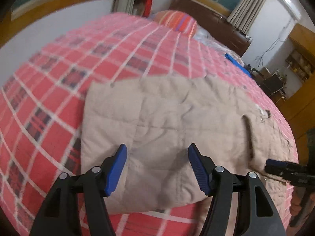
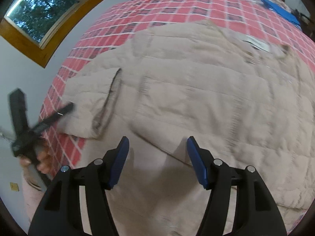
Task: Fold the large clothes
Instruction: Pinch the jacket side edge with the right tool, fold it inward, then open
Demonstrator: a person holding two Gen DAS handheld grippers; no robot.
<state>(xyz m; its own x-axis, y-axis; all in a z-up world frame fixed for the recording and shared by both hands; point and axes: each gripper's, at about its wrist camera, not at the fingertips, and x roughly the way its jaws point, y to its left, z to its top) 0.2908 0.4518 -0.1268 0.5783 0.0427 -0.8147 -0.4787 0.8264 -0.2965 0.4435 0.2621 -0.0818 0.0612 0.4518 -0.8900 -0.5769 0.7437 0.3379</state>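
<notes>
A beige quilted jacket [image 1: 157, 114] lies spread on a bed with a red plaid cover [image 1: 59, 82]. My left gripper [image 1: 157, 169] hovers open just above the jacket's near edge, nothing between its blue pads. In the right wrist view the same jacket [image 2: 196, 82] fills the middle, a slanted pocket slit [image 2: 110, 98] at its left part. My right gripper [image 2: 157, 161] is open over the jacket's near hem, empty. The right gripper [image 1: 283, 167] shows at the right edge of the left wrist view, and the left gripper [image 2: 37, 118] shows blurred at the left of the right wrist view, held by a hand [image 2: 41, 161].
A striped orange pillow [image 1: 177, 22] and a blue object [image 1: 238, 64] lie at the far end of the bed. A dark headboard [image 1: 212, 19], curtained windows, a white wall on the left and wooden furniture [image 1: 301, 90] on the right surround the bed.
</notes>
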